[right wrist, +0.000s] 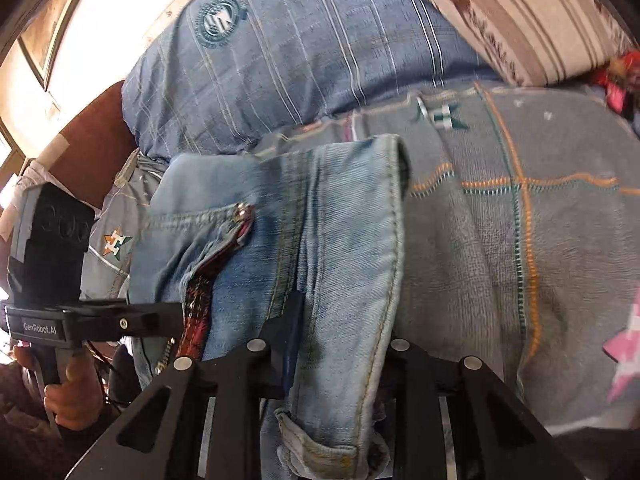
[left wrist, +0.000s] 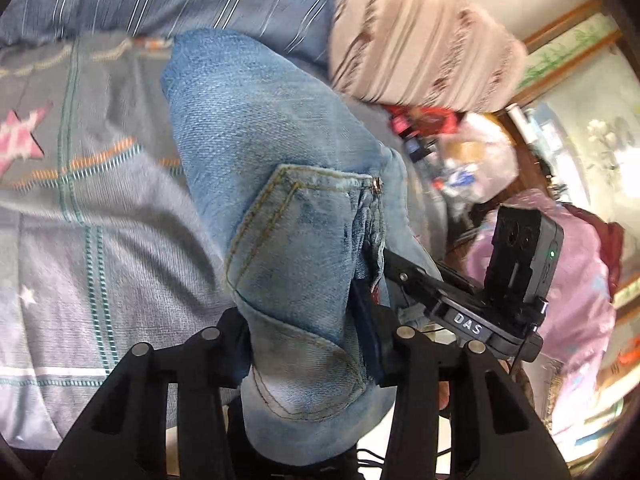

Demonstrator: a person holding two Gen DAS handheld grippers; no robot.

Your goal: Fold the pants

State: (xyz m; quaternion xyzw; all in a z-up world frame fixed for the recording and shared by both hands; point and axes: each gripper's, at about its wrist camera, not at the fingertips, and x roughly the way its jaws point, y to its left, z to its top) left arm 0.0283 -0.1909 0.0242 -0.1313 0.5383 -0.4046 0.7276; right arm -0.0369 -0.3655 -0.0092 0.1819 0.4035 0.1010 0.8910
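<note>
jeans (left wrist: 256, 152): light-blue denim, raised above the bed, bunched & draped between both tongs; free part hangs over the bedspread toward the pillows. In the right wrist view (right wrist: 332, 216) a hemmed edge runs down the right side.
back pocket (left wrist: 296, 248): yellow-stitched, in the middle of the left wrist view, just ahead of the fingers.
rivet (right wrist: 243, 209): metal, at a pocket corner; dark red lining (right wrist: 198, 300) shows below it.
left tongs (left wrist: 308, 344): pressed together on a thick wad of the jeans; denim fills the gap & spills back toward the cam. Seen from the right wrist view (right wrist: 156, 318) as a black arm coming from the left, tip at the pocket area.
right tongs (right wrist: 316, 344): pinching the hemmed denim edge, cloth hanging down between the fingers; blue pad (right wrist: 290, 344) visible on the left finger. In the left wrist view (left wrist: 396, 272) its tip touches the denim beside the pocket.
hand (right wrist: 70, 396): grips the handle of the left tool.
bedspread (left wrist: 80, 208): grey, orange/teal stitched lines, pink star (left wrist: 18, 136).
blue striped pillow (right wrist: 304, 48): at the head of the bed, round crest.
beige striped pillow (left wrist: 420, 36): beside the blue one.
</note>
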